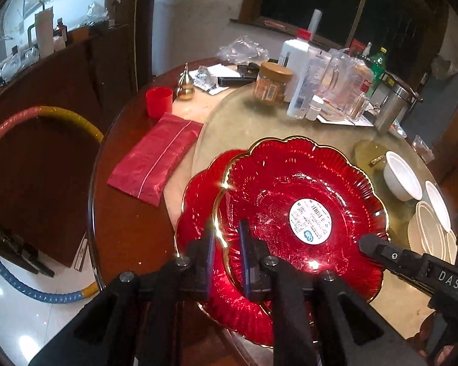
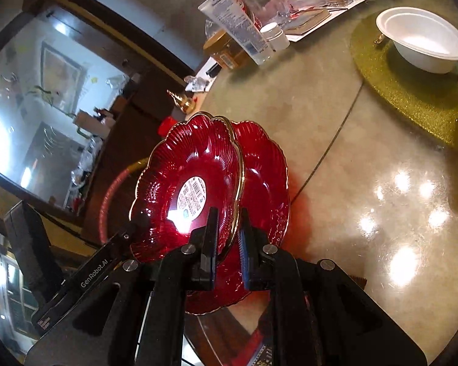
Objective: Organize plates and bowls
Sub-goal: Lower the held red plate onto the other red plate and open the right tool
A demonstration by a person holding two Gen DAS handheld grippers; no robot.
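While both grippers' fingers pinch the top red plate [image 1: 302, 213] rim, only the right view shows it tilted.

We see a round wooden table [image 1: 122, 201], dark wood cabinet [image 1: 85, 70], glossy white floor [image 1: 12, 305], dark window [image 1: 314, 0], lamp glare.

Glossy ribbed, probably glass plate [image 1: 302, 195]

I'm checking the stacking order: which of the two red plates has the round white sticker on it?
The upper red plate, gripped at its rim by both grippers; the lower red plate beneath it shows no sticker.
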